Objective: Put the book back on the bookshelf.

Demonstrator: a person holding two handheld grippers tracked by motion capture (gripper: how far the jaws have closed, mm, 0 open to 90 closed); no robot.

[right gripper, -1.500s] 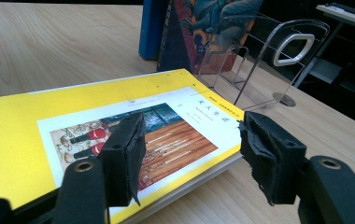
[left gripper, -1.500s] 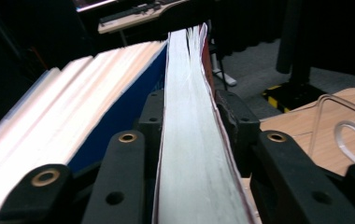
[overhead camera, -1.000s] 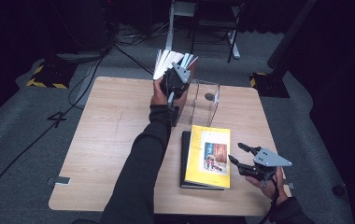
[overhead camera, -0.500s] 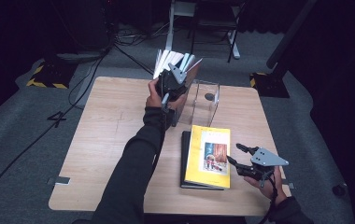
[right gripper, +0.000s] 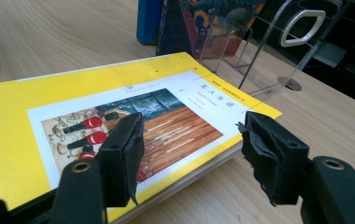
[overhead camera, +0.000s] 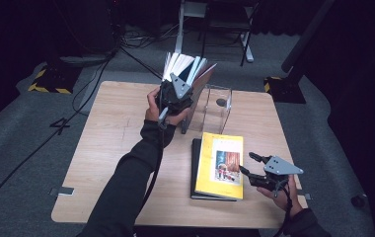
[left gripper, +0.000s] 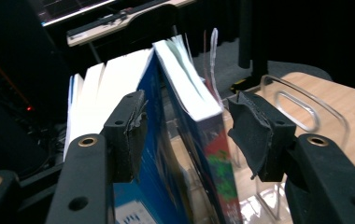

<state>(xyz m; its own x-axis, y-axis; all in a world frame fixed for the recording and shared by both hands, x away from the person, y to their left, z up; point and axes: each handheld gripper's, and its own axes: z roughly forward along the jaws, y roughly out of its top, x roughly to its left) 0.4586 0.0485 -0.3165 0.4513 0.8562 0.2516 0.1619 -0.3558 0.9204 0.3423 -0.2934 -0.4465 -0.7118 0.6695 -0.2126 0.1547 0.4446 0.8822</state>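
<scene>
Table (overhead camera: pixel 116 163): under both your grippers | upright books (left gripper: pixel 185 88): standing between your left gripper's (overhead camera: pixel 175 96) jaws, which have just been opening, pads off the covers | yellow book (right gripper: pixel 49 98): flat, just ahead of your right gripper (right gripper: pixel 189 154), jaws apart, holding nothing | clear bookend (overhead camera: pixel 218 106): right of the left gripper.

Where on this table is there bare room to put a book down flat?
The table's whole left half is bare wood, from the sleeve out to the left edge. A narrower strip lies free along the far right, beyond the clear bookend. It is crowded mid-right: upright books, the bookend, and the yellow book stacked on a dark one.
</scene>
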